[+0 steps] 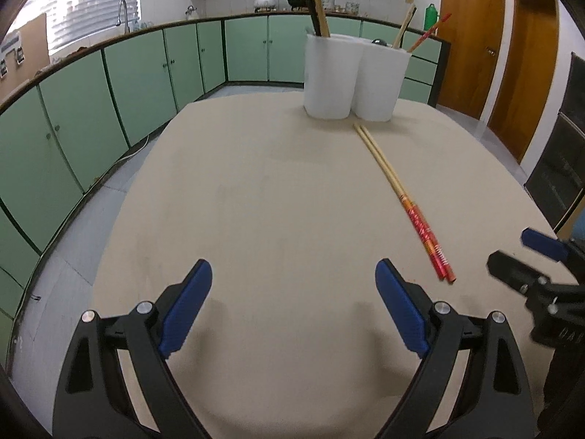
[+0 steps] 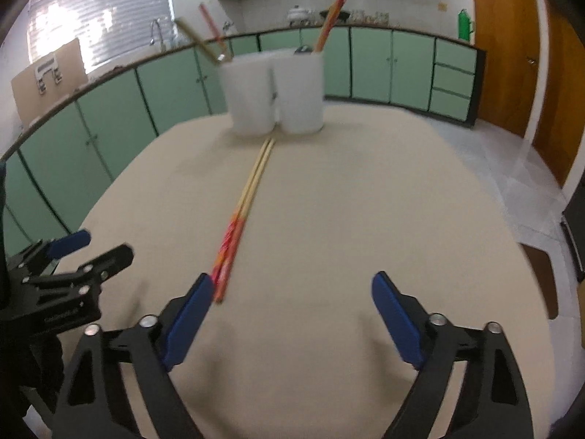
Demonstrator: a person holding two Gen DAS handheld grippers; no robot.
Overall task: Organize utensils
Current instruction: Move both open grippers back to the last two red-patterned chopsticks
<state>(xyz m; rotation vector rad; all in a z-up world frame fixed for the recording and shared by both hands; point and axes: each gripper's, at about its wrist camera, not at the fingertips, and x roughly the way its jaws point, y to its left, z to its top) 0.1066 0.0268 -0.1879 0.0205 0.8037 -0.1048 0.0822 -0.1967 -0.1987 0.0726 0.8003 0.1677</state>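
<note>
Blue-padded fingers fill the bottom of both my views: the left gripper [image 1: 294, 305] and the right gripper [image 2: 292, 316] each hang over the near edge of the table [image 1: 256, 201] with jaws released and nothing between them. I see the beige surface run broad and bare on the left side. Beyond its far edge, green cabinets [image 1: 109, 91] curve round the room under a counter, with wooden doors [image 1: 471, 44] at the right. Two white holders [image 1: 354, 77] stand touching at the far edge, each with chopsticks upright inside. One loose pair of chopsticks [image 1: 402, 197] lies flat, its tips just beside the holders, its red ends pointing to the near edge, close to my right gripper's left finger [image 2: 190, 322].
</note>
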